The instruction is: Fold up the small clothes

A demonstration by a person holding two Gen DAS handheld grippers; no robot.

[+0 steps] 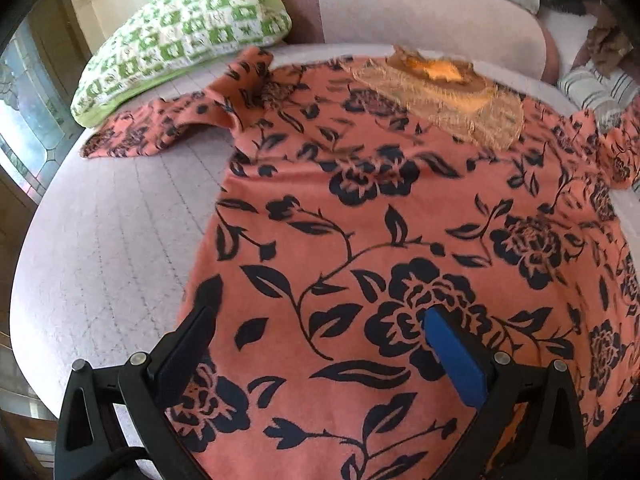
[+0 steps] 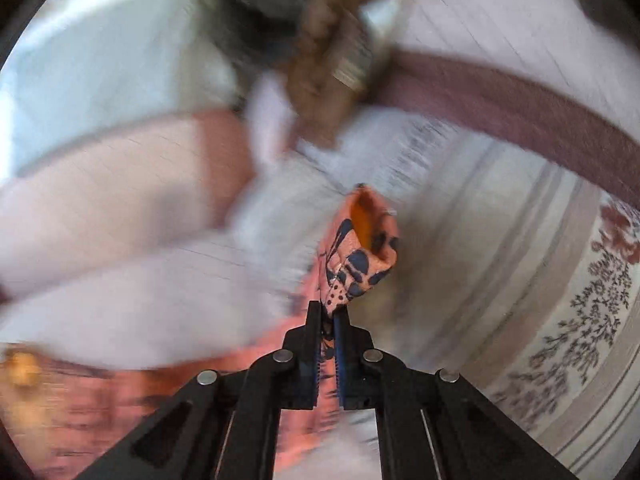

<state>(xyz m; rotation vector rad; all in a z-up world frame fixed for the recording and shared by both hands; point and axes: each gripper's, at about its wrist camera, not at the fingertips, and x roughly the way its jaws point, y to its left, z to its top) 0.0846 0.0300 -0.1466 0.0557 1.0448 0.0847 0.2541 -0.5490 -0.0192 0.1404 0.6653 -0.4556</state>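
A coral top with dark flowers lies spread flat on a pale sofa seat, near a green checked pillow. The left claw stands wide above its lower part. The right claw is clamped on a bunched edge of the top.

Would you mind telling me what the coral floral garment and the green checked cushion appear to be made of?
Coral floral garment: soft matte fabric, probably a knit or brushed cotton; it drapes limply and bunches in the right gripper. Its neck patch looks like tan lace with frayed edges. Green checked cushion: apparently a textured woven or knitted cover, though blur leaves that open.
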